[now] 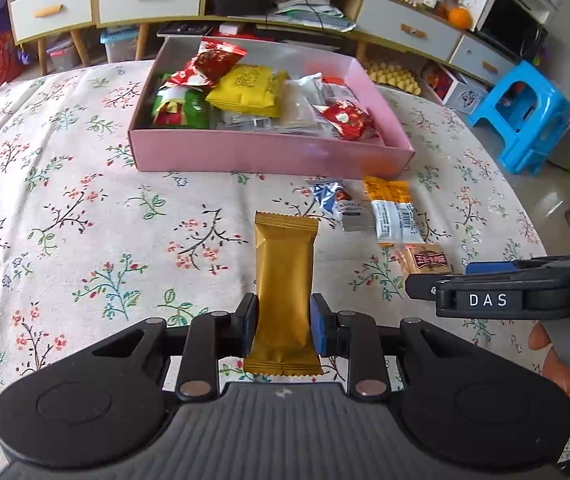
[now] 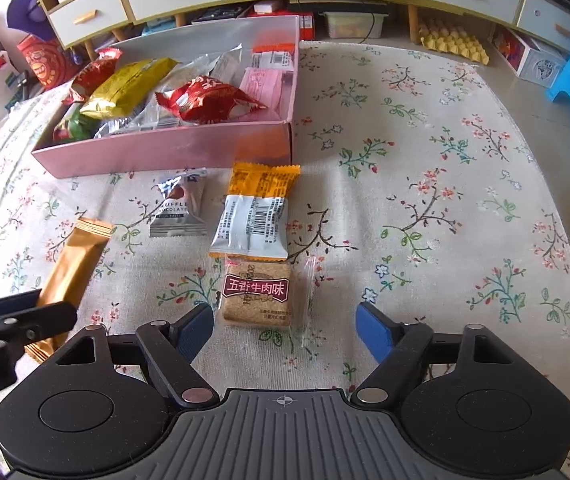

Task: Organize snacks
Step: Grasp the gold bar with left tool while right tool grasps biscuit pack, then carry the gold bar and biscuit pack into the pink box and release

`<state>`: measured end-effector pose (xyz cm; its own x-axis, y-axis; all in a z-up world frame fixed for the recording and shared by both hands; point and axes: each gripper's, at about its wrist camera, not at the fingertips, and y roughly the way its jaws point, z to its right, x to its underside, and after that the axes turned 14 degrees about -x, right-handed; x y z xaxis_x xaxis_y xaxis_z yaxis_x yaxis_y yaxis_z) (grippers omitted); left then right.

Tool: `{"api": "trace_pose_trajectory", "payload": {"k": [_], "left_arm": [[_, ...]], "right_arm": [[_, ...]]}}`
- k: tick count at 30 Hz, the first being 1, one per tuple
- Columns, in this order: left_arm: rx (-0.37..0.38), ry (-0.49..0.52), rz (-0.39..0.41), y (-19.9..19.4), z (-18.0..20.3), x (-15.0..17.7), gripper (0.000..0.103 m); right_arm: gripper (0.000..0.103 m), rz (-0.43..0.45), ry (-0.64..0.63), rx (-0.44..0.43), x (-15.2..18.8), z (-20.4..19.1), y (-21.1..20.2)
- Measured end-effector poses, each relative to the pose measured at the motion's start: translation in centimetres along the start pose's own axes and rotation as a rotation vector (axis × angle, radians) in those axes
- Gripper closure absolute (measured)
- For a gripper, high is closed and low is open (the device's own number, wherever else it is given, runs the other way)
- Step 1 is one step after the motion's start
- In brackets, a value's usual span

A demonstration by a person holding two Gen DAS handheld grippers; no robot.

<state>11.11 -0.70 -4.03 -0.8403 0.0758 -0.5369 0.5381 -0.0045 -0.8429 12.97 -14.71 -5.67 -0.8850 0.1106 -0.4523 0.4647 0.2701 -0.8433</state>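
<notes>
Left gripper (image 1: 283,330) clamps gold bar (image 1: 284,288) near lower end, above floral cloth (image 1: 85,208). Right gripper (image 2: 285,330) gapes wide, empty, over cracker pack (image 2: 263,292). Pink box (image 1: 269,152) beyond, nearly full. Risks: bar pivots or slips from low grip; grippers, close together, collide; slick cracker wrapper slides from pads.

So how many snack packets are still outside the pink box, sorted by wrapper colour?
Gold wrapper, held in the left tool: 1
Silver-blue chocolate: 1
Orange-and-white packet: 1
Clear-wrapped brown cracker: 1
Total: 4
</notes>
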Motion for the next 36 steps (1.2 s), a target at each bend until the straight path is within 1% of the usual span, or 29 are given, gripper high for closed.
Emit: {"api": "trace_pose_trajectory", "payload": {"k": [2, 3, 4, 5, 7, 13, 23, 29, 33, 36], "left_arm": [[0.0, -0.004, 0.001, -0.1, -0.1, 0.0, 0.078], [0.0, -0.005, 0.002, -0.1, -0.2, -0.1, 0.078], [0.0, -0.007, 0.003, -0.1, -0.2, -0.1, 0.078], [0.0, -0.009, 0.005, -0.2, -0.3, -0.1, 0.078], [-0.003, -0.01, 0.01, -0.4, -0.5, -0.1, 0.078], [-0.007, -0.023, 0.018, -0.6, -0.9, -0.3, 0.078], [-0.013, -0.059, 0.048, -0.8, -2.0, -1.0, 0.078], [-0.014, -0.081, 0.076, -1.2, -2.7, -2.1, 0.078], [-0.011, -0.122, 0.084, -1.4, -3.7, -3.3, 0.078], [-0.007, -0.174, 0.114, -2.1, -4.9, -4.7, 0.078]], "right_arm": [[0.053, -0.001, 0.004, -0.009, -0.1, -0.1, 0.0], [0.053, 0.005, 0.006, -0.006, -0.1, -0.2, -0.1], [0.06, 0.01, 0.003, -0.012, -0.1, -0.3, -0.2], [0.063, 0.013, 0.001, -0.012, -0.1, -0.4, -0.4], [0.065, 0.014, 0.006, -0.009, -0.1, -0.6, -0.5], [0.066, 0.017, 0.026, -0.008, -0.4, -0.4, -0.9], [0.067, 0.094, 0.08, -0.063, -1.1, -0.1, -3.1], [0.067, 0.125, 0.12, -0.084, -1.9, 0.3, -3.8], [0.067, 0.153, 0.149, -0.108, -2.9, 0.6, -4.5], [0.067, 0.188, 0.18, -0.122, -4.1, 1.4, -5.3]]}}
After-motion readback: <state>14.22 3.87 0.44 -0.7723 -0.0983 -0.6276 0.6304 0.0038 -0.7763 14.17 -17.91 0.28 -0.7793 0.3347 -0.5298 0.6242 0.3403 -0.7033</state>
